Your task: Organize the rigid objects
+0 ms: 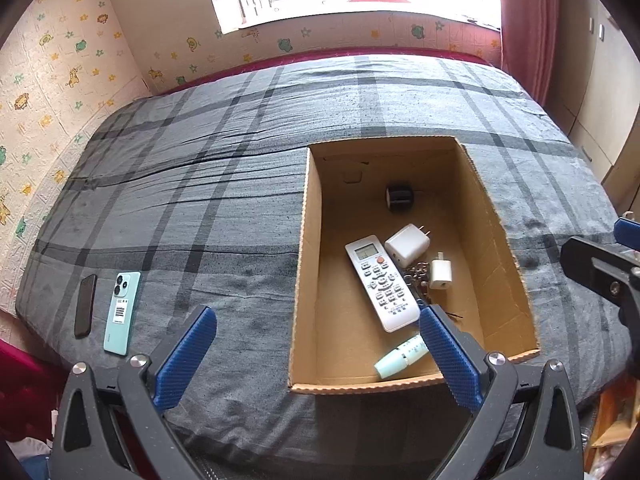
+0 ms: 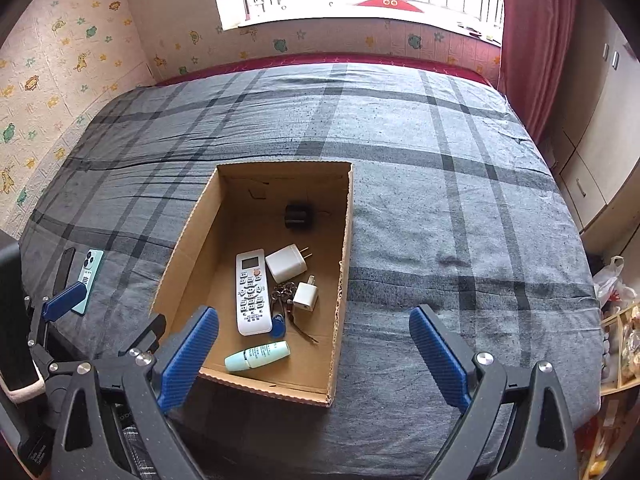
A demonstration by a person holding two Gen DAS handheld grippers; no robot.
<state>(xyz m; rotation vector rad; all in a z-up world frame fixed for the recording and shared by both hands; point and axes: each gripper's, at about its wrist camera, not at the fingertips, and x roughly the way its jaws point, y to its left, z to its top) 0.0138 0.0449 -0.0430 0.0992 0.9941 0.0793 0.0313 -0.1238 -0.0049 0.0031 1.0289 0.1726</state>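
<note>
**Between picks: both tools empty above the box, two phones left on the bed**

The cardboard box (image 2: 338,280) sits on the bed (image 2: 440,200) and already holds a white remote (image 2: 252,292), two white chargers, a black adapter (image 2: 297,216), a key bunch (image 2: 282,294) and a pale green tube (image 1: 402,354) at its near end. Judging by this, the sorting is well along. Still outside, at the bed's near left edge, lie a mint green phone (image 1: 122,312) and a dark phone (image 1: 85,306) side by side, just apart.

The left tool (image 1: 316,344) is released, jaws spread wide with nothing between them, tilted steeply down over the box's near left wall. The right tool (image 2: 314,346) is likewise released and empty, pitched down over the box's near right corner.

The next move probably calls for the left tool to swing left, drop over one phone and clench across its narrow width; flat on soft bedding, it offers little edge to catch.
</note>
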